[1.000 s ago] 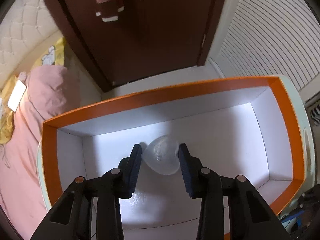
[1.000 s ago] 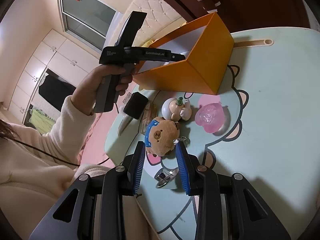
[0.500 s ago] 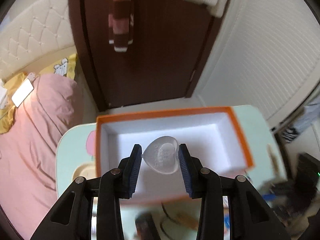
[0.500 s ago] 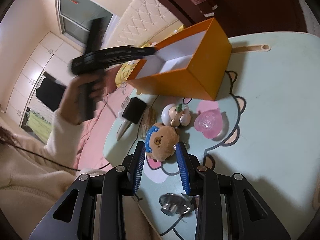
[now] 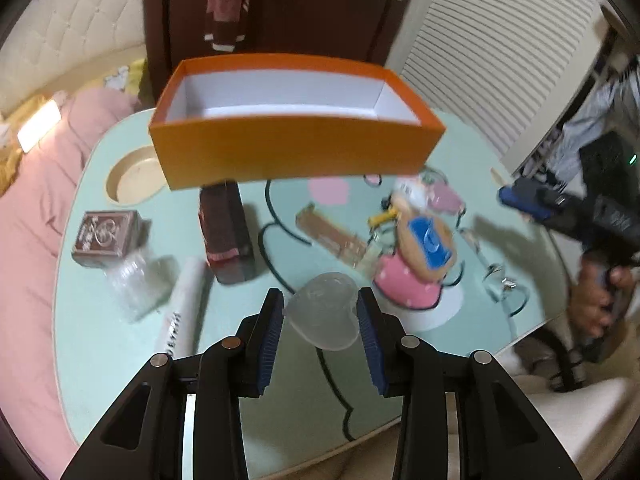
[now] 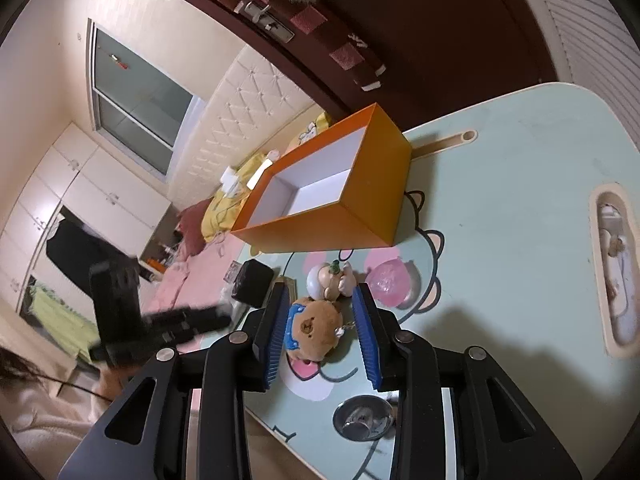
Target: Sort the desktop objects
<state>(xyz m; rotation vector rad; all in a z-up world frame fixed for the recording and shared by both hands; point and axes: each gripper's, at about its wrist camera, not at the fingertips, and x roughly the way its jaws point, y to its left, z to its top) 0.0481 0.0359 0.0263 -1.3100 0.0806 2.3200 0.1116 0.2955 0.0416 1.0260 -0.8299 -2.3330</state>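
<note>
Left gripper (image 5: 320,316) clamps a clear heart (image 5: 323,312); right gripper (image 6: 322,328), fingers apart, straddles a half-hidden bear (image 6: 312,330) on the tabletop (image 6: 512,216).

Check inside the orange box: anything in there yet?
The orange box shows only bare white walls and floor where visible. Its near wall hides part of the floor in both views, so that strip is unconfirmed. The clear heart case sits between the left gripper fingers, outside the box.
</note>
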